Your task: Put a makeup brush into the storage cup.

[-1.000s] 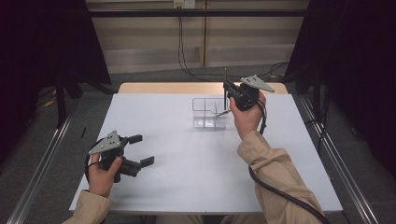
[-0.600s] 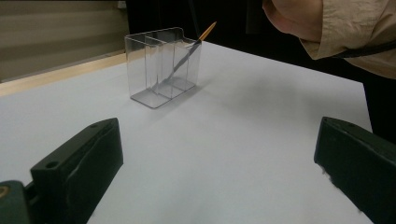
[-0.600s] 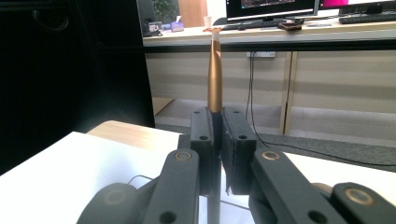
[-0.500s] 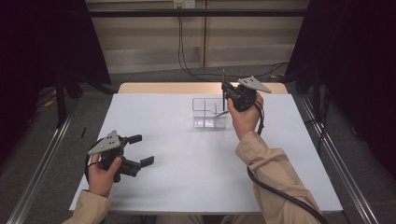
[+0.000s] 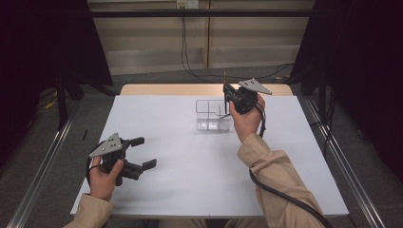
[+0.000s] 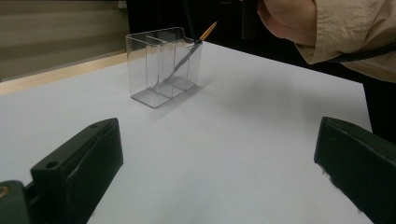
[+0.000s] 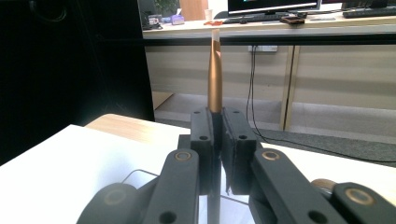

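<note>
A clear two-compartment plastic holder (image 5: 212, 115) (image 6: 161, 65) stands at the back middle of the white table (image 5: 190, 185). A thin dark pen with a gold-orange upper end (image 5: 225, 80) (image 6: 205, 33) (image 7: 215, 79) leans in the holder's right compartment with its lower end inside. My right gripper (image 5: 228, 94) (image 7: 218, 122) is over the holder's right edge, shut on the pen's upper shaft. My left gripper (image 5: 146, 152) (image 6: 215, 154) rests near the table's front left, open, with nothing between its jaws.
A wooden strip (image 5: 157, 89) borders the table's far edge. Metal rails (image 5: 45, 156) run along both sides of the table on the floor. Cables (image 5: 190, 66) hang at the back wall. The right gripper's cable (image 5: 280, 194) trails past the right forearm.
My right gripper has shifted slightly left and down with the pen, bringing it lower into the holder. The left gripper has stayed put.
</note>
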A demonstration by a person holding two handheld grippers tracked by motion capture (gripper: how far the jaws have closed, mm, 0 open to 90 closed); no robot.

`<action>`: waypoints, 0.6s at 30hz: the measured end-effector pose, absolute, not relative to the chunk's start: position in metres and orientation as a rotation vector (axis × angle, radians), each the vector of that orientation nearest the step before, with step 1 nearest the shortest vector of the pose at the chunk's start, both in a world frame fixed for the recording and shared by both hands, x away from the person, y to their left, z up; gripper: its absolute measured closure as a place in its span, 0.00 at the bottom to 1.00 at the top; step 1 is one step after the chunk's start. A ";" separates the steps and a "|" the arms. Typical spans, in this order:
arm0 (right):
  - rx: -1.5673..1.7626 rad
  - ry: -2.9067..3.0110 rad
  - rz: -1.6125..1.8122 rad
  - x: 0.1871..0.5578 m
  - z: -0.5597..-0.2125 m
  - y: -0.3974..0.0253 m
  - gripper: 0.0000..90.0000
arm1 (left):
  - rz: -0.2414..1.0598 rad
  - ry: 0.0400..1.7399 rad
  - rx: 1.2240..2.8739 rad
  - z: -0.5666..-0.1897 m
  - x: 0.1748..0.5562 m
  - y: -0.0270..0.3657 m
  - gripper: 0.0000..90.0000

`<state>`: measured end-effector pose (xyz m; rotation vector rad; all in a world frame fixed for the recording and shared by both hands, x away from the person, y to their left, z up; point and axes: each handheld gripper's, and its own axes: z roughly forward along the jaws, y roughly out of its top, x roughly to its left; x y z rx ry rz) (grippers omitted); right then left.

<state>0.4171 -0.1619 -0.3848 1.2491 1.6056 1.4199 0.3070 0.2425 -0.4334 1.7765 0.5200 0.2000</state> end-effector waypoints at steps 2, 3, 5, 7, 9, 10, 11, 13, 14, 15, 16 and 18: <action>1.249 1.606 1.422 0.418 -0.386 -0.162 0.93 | 0.201 0.520 1.777 -0.433 0.307 0.243 0.01; 1.251 1.606 1.422 0.418 -0.386 -0.162 0.93 | 0.200 0.520 1.776 -0.434 0.307 0.243 0.01; 1.250 1.608 1.420 0.418 -0.387 -0.162 0.93 | 0.199 0.520 1.777 -0.434 0.307 0.242 0.01; 1.249 1.613 1.417 0.418 -0.388 -0.162 0.93 | 0.197 0.521 1.775 -0.434 0.307 0.242 0.01; 1.252 1.618 1.415 0.417 -0.388 -0.162 0.93 | 0.199 0.518 1.778 -0.434 0.307 0.242 0.01; 1.254 1.614 1.416 0.417 -0.389 -0.162 0.93 | 0.199 0.517 1.778 -0.433 0.307 0.242 0.01; 1.255 1.616 1.415 0.417 -0.389 -0.163 0.93 | 0.200 0.518 1.778 -0.433 0.307 0.242 0.01; 1.255 1.615 1.411 0.417 -0.390 -0.163 0.93 | 0.200 0.518 1.777 -0.433 0.307 0.242 0.01; 1.257 1.617 1.413 0.416 -0.390 -0.163 0.93 | 0.201 0.517 1.779 -0.433 0.307 0.242 0.01; 1.259 1.616 1.413 0.416 -0.390 -0.163 0.93 | 0.200 0.517 1.778 -0.433 0.307 0.242 0.01; 1.262 1.618 1.414 0.415 -0.391 -0.163 0.93 | 0.200 0.517 1.778 -0.433 0.307 0.242 0.01; 1.255 1.623 1.411 0.414 -0.391 -0.164 0.93 | 0.202 0.516 1.778 -0.433 0.307 0.242 0.01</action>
